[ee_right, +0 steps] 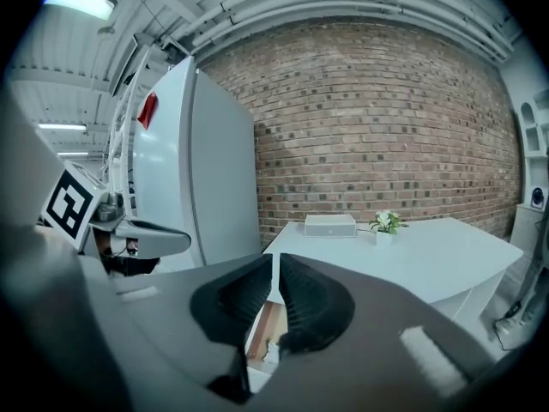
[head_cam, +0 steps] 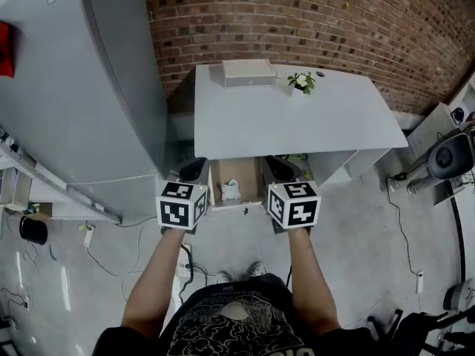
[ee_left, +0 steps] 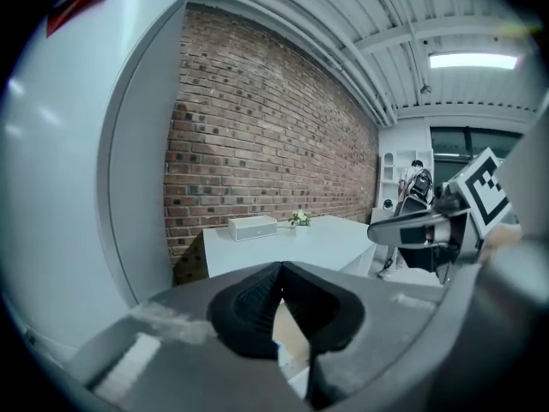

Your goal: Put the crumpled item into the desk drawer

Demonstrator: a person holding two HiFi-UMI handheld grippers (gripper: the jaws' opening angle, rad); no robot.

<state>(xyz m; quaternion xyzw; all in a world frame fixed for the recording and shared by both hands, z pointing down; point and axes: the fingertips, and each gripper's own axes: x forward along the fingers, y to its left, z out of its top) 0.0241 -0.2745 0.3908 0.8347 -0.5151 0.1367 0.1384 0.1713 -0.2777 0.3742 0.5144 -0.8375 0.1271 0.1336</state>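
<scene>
A white crumpled item [head_cam: 231, 190] lies inside the open wooden drawer [head_cam: 256, 178] under the front edge of the white desk [head_cam: 297, 121]. My left gripper [head_cam: 194, 169] hovers at the drawer's left side and my right gripper [head_cam: 278, 166] at its right side, both above it and apart from the item. In the left gripper view the left gripper [ee_left: 280, 266] has its pads meeting at the tips, with nothing held. In the right gripper view the right gripper [ee_right: 274, 260] shows only a thin slit between its pads, also with nothing in it. Part of the drawer [ee_right: 262, 333] shows below them.
On the desk's far edge stand a white box [head_cam: 249, 73] and a small potted plant [head_cam: 301, 82], against a brick wall. A tall grey cabinet [head_cam: 74, 87] stands to the left. Cables [head_cam: 111, 265] and equipment [head_cam: 445, 158] lie on the floor at both sides.
</scene>
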